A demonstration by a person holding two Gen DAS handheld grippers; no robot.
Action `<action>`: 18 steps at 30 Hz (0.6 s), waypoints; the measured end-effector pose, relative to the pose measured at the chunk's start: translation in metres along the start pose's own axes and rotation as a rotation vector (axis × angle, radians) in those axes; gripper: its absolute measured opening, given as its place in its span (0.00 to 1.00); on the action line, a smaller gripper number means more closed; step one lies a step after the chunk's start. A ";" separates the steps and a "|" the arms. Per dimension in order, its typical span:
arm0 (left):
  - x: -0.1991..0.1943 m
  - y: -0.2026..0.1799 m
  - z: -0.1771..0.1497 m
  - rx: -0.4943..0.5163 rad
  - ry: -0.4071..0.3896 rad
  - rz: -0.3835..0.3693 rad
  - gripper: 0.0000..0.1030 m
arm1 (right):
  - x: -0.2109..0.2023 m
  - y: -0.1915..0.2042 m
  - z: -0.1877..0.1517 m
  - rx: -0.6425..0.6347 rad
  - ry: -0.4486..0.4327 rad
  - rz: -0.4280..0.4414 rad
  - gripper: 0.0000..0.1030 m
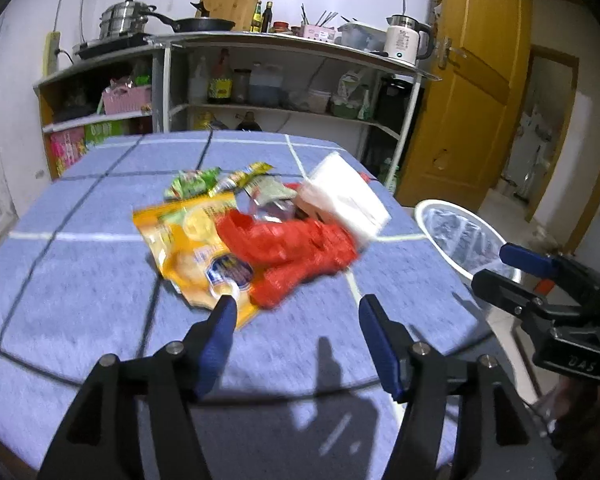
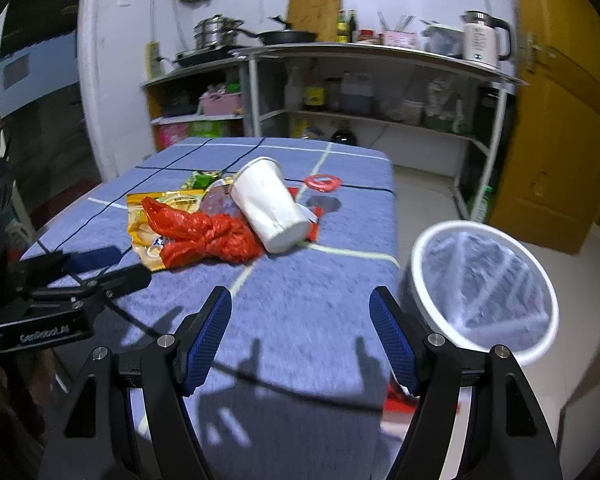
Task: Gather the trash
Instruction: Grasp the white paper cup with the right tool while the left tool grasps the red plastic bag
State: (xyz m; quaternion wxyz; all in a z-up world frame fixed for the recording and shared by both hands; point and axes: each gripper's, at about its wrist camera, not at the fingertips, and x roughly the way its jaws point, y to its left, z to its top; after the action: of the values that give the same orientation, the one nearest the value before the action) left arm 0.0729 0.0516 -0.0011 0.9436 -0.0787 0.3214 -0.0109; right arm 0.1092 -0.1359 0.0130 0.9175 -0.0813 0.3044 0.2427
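A trash pile lies mid-table: a knotted red plastic bag [image 1: 296, 256] [image 2: 208, 240], a yellow snack wrapper [image 1: 196, 248] [image 2: 148, 216], a white paper cup [image 1: 344, 200] [image 2: 268, 204] on its side, green wrappers [image 1: 196, 182] [image 2: 202, 179] and a red ring [image 2: 323, 182] behind. My left gripper [image 1: 296, 304] is open and empty, its left fingertip over the yellow wrapper's near corner. My right gripper [image 2: 300, 300] is open and empty, short of the pile. A white bin [image 1: 460, 240] [image 2: 484, 284] with a clear liner stands on the floor right of the table.
The table [image 1: 80, 280] [image 2: 300, 320] has a blue checked cloth. Kitchen shelves [image 1: 284, 76] [image 2: 380, 92] with pots, bottles and a kettle stand behind. A yellow door [image 1: 468, 92] [image 2: 560, 120] is at the right. Each gripper shows in the other's view.
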 end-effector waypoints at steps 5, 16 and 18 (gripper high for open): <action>0.021 0.011 0.020 -0.016 0.025 -0.013 0.68 | 0.028 -0.002 0.025 -0.053 0.016 0.046 0.70; 0.060 0.020 0.039 -0.049 0.093 -0.025 0.68 | 0.095 -0.009 0.063 -0.115 0.097 0.150 0.70; 0.062 0.020 0.040 -0.047 0.090 -0.030 0.68 | 0.106 -0.010 0.068 -0.120 0.111 0.159 0.70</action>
State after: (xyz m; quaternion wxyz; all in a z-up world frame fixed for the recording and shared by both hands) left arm 0.1458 0.0726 -0.0107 0.9259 -0.1053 0.3623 -0.0211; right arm 0.2229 -0.0825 0.0040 0.8705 -0.1253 0.3452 0.3276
